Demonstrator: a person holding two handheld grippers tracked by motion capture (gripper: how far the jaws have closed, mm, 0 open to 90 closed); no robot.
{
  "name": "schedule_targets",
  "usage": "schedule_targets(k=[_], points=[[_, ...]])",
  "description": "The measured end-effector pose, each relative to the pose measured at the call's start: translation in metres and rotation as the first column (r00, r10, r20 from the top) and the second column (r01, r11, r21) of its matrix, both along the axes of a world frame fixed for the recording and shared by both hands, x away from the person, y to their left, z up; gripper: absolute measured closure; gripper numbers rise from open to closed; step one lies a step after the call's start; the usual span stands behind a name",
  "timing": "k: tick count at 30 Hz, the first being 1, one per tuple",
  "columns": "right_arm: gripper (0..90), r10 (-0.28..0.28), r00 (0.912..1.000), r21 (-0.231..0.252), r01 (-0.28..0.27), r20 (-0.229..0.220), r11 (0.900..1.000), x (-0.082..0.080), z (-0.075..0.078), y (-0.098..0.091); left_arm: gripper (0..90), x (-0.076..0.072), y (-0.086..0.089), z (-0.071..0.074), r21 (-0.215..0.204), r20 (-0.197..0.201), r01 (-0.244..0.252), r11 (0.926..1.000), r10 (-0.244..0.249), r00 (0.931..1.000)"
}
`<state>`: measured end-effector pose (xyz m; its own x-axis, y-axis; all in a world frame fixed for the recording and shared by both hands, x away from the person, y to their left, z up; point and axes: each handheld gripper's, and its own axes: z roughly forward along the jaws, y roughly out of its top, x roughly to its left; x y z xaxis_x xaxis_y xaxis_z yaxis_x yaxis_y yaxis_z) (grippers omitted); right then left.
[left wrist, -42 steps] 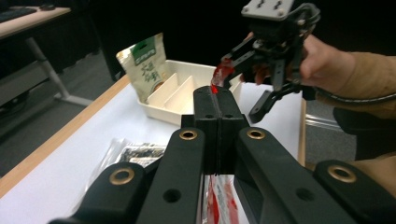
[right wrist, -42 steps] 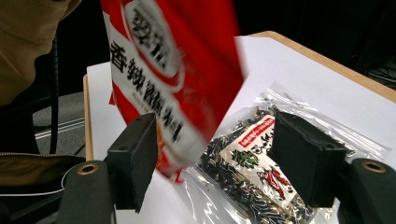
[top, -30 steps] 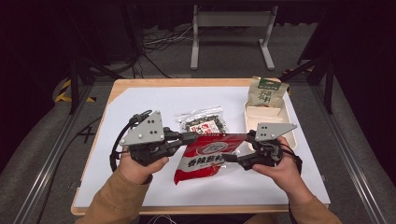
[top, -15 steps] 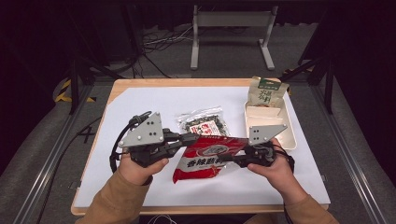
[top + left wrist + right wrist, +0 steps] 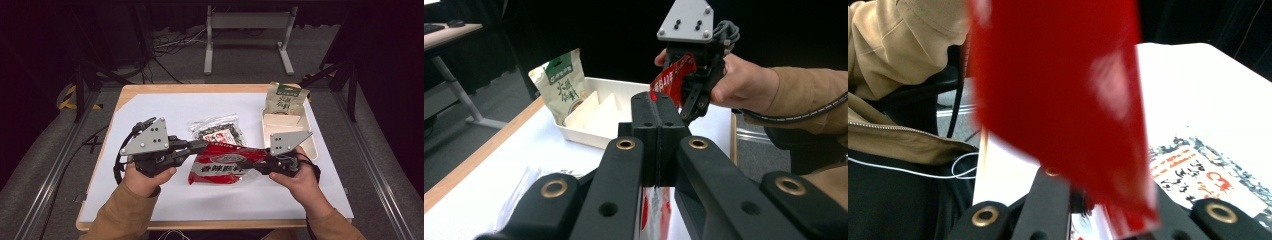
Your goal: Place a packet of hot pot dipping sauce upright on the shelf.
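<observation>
Red snack packet [image 5: 226, 166] held up over the white table sheet [image 5: 165, 115], stretched between the two grippers at the near middle of the table.

Left gripper [image 5: 200, 146]: jaws pressed together, pinching the packet's left edge. In the left gripper view the two black jaws meet flat, with a strip of red film [image 5: 655, 210] showing below them.

Right gripper [image 5: 246, 163]: jaws have just been closing, and the packet's right edge is between them. In the right gripper view the red film [image 5: 1068, 100] rises from the jaws, blurred; the pads themselves are poorly seen, but they look clamped on it. The left gripper view shows the right gripper [image 5: 689, 97] farther off, red film caught in it.

Behind the packet: a clear packet of dark contents [image 5: 218, 131] lies flat on the sheet. A white compartment tray [image 5: 304, 131] sits at the right, with a green-topped pouch [image 5: 285, 98] standing at its far end.
</observation>
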<state>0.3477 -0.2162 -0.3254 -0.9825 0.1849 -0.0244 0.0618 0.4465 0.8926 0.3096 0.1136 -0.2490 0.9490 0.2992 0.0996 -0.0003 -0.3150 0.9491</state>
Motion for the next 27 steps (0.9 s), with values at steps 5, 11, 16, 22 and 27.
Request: schedule_targets(k=[5, 11, 16, 22, 27], points=[[89.1, 0.000, 0.9998, -0.031, 0.001, 0.018, 0.9995, -0.001, 0.011, -0.002, 90.0, 0.000, 0.002, 0.000, -0.004, 0.010, -0.014, 0.9999, 0.014, 0.9998], [89.2, -0.017, 0.9994, -0.061, 0.019, 0.029, 0.9979, 0.000, 0.023, -0.006, 83.4, 0.004, 0.005, -0.002, -0.005, -0.023, -0.008, 1.0000, 0.008, 0.9997], [89.2, -0.039, 0.9989, -0.076, 0.041, 0.025, 0.9963, 0.002, 0.031, -0.013, 70.5, 0.010, 0.008, -0.006, -0.005, -0.037, -0.032, 0.9995, 0.032, 0.9988], [89.2, -0.065, 0.9969, -0.103, 0.069, 0.045, 0.9923, 0.005, 0.042, -0.022, 53.2, 0.015, 0.011, -0.010, 0.002, -0.048, -0.079, 0.9969, 0.079, 0.9957], [89.2, -0.093, 0.9934, -0.119, 0.100, 0.068, 0.9878, 0.007, 0.054, -0.031, 47.7, 0.021, 0.018, -0.013, 0.017, -0.062, -0.111, 0.9937, 0.111, 0.9918]])
